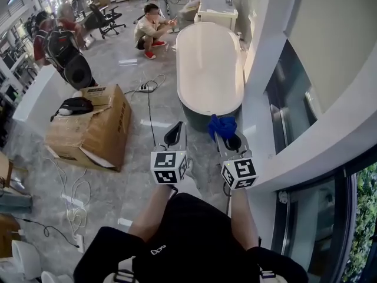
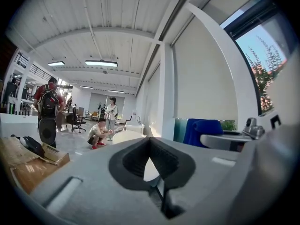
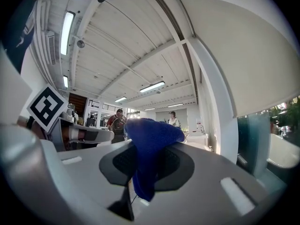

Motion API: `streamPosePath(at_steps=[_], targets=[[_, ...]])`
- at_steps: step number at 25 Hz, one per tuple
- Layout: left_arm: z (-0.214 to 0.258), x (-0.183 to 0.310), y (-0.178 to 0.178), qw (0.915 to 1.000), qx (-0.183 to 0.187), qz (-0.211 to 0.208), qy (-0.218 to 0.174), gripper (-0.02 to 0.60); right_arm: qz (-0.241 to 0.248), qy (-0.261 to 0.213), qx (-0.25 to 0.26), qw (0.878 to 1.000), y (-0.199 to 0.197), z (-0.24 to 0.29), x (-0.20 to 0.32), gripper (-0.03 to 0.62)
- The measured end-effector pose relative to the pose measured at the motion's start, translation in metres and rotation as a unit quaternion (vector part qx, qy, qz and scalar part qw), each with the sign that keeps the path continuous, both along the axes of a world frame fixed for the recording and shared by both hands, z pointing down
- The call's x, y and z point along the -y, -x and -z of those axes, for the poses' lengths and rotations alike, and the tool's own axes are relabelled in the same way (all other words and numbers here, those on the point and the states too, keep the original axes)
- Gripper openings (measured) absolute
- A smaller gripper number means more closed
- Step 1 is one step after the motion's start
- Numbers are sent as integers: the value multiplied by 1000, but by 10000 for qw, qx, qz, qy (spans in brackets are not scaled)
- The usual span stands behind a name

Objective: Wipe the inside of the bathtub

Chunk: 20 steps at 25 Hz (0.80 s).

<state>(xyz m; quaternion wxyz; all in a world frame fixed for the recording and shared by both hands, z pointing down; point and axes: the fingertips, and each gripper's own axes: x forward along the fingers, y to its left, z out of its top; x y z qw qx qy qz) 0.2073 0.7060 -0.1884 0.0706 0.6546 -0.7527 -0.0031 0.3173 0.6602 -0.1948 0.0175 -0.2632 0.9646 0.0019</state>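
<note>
Biggest thing in shot is the white bathtub [image 1: 209,63]. It sits on the floor straight ahead of both sets of fingers, well apart from them, and I'm not over it or in it. Off to the left of my left fingers there's a big cardboard box [image 1: 94,128] with a black bag [image 1: 75,105] lying on top. Past the far end of the tub 1 person [image 1: 150,31] is crouching, and another with a backpack [image 1: 59,46] stands further left.

The left gripper [image 1: 174,130] is held out in front of me with its fingers together and nothing between them. Through the little gap behind the tips I can just see the tub's pale rim.

The right gripper [image 1: 231,139] sits just beside it, fingers clamped on the blue cloth [image 1: 221,125]. In the right gripper view the cloth [image 3: 150,135] bunches up above the fingers and a tail of it hangs down between them.
</note>
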Motion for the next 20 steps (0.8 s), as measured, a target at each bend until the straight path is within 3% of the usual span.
streamPosePath(at_steps=[9,20], targets=[[-24,77,47,9998,-106,-46,163,2,-191,200,11,9996,32,-23,80,77],[-55,199,135,9975,-248,-147,649,2,-242,863,-88,9959,123,-63,189,77]])
